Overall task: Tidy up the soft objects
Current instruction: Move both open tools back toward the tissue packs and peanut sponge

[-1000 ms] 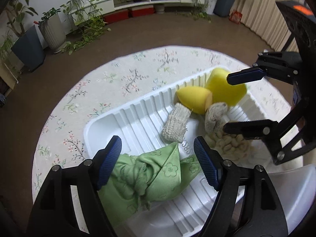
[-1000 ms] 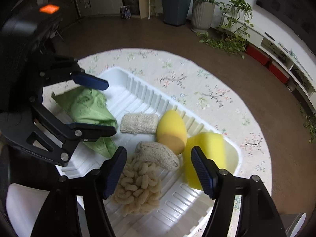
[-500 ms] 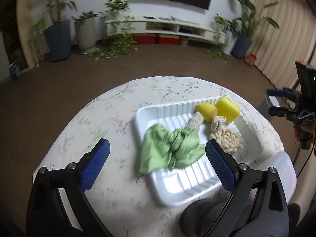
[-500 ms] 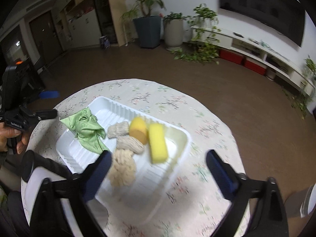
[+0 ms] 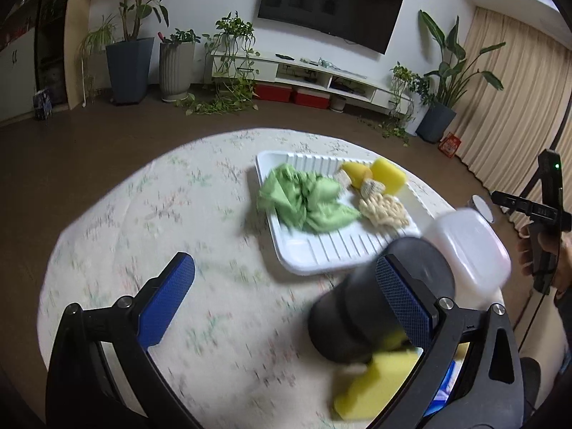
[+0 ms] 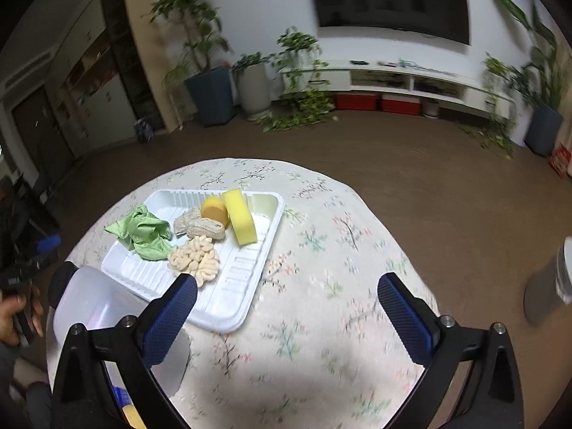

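We are holding the left claw (image 5: 286, 300) and right claw (image 6: 287, 316) spread (nothing between them) over the counter (image 6: 321, 321); the tray (image 6: 246, 286) is sitting near its far edge.

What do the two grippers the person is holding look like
Both are alike. The left gripper and the right gripper each have a black angular plastic frame with silver screws and two flat fingers faced with blue textured pads. Seen from the left camera, the right one carries a small green light on its black body.
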`<state>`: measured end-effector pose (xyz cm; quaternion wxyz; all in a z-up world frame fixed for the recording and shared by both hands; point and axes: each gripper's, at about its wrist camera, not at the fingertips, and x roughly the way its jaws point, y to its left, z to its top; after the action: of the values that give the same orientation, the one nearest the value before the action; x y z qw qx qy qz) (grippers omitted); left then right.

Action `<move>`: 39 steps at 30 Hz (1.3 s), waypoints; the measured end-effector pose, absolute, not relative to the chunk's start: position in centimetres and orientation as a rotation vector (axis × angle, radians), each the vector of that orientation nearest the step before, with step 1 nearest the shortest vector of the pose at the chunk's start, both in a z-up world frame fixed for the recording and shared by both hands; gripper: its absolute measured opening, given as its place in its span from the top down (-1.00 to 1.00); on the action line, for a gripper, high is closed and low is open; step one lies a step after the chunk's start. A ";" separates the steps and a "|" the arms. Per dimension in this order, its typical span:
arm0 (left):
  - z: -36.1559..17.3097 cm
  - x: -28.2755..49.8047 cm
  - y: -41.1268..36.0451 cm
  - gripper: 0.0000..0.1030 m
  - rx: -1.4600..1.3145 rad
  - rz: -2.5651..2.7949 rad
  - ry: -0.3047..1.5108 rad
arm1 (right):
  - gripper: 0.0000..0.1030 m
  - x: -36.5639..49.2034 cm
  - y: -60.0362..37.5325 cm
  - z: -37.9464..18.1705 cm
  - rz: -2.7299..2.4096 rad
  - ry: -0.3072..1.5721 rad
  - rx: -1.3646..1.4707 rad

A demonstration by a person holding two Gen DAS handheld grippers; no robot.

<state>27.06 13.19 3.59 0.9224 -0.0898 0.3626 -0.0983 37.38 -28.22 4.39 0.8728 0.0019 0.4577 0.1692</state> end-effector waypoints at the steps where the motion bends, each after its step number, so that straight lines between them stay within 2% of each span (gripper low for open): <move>1: 3.3 26.3 13.2 -1.00 -0.192 -0.198 0.744 | -1.00 36.6 -28.5 4.4 0.348 0.951 0.023; 14: 0.4 15.9 10.6 -1.00 -0.226 -0.155 0.721 | -1.00 24.5 -28.3 1.4 0.328 0.943 0.168; 22: -0.5 11.2 4.9 -1.00 -0.129 -0.229 0.706 | -1.00 19.0 -24.0 -0.3 0.371 0.971 0.084; 29: -1.4 9.9 0.4 -1.00 -0.042 -0.299 0.728 | -1.00 16.3 -20.4 -0.3 0.405 0.957 0.001; 39: -2.1 11.3 -0.9 -1.00 -0.017 -0.319 0.775 | -1.00 15.1 -19.5 -0.9 0.414 0.962 0.012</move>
<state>11.30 -0.93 -2.14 0.9134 -0.0084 0.3765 -0.1547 15.11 -19.51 -0.94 0.8660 0.0060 0.4594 0.1976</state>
